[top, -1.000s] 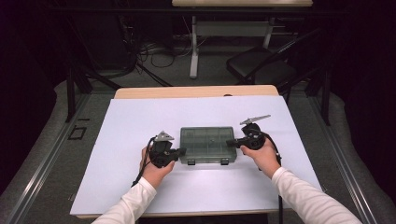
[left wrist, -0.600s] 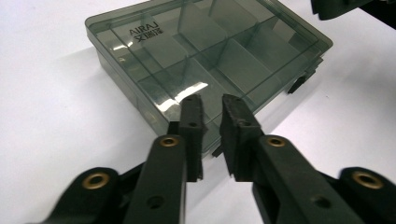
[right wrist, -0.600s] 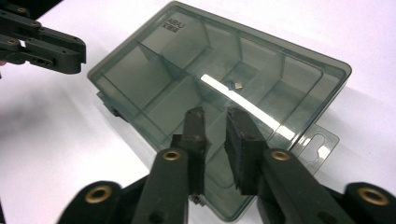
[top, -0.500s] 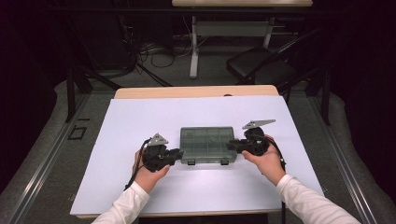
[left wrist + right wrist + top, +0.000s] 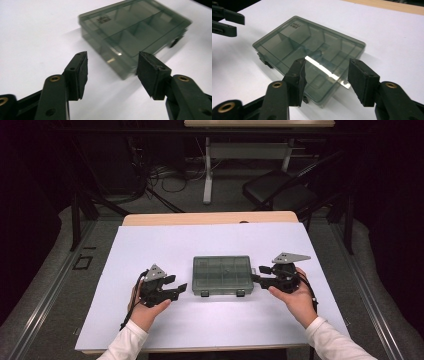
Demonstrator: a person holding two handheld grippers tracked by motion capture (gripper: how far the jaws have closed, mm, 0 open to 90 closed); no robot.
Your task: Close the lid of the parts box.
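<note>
A smoky clear compartment box [image 5: 222, 275] with its lid down lies flat in the middle of the white sheet [image 5: 200, 240]. My left gripper [image 5: 176, 284] stands open just left of the box, a small gap away. In the left gripper view the box [image 5: 135, 30] lies just beyond the left gripper [image 5: 112, 65]. My right gripper [image 5: 255, 273] is open at the box's right end. In the right gripper view the box's [image 5: 312, 47] near edge shows between the right gripper's [image 5: 327, 65] pads, which stand apart from it. Both pairs of jaws have just been opening.
The white sheet covers a wooden table whose bare strip [image 5: 210, 218] shows at the far edge. Beyond it stand a dark chair [image 5: 280, 195], a desk leg [image 5: 207, 175] and cables on the floor. The left gripper [image 5: 227, 18] shows at the right gripper view's top left.
Both grippers were shut against the box's ends. They have opened and drawn back, the left toward the near left, the right a little to the right. The box has stayed put.
</note>
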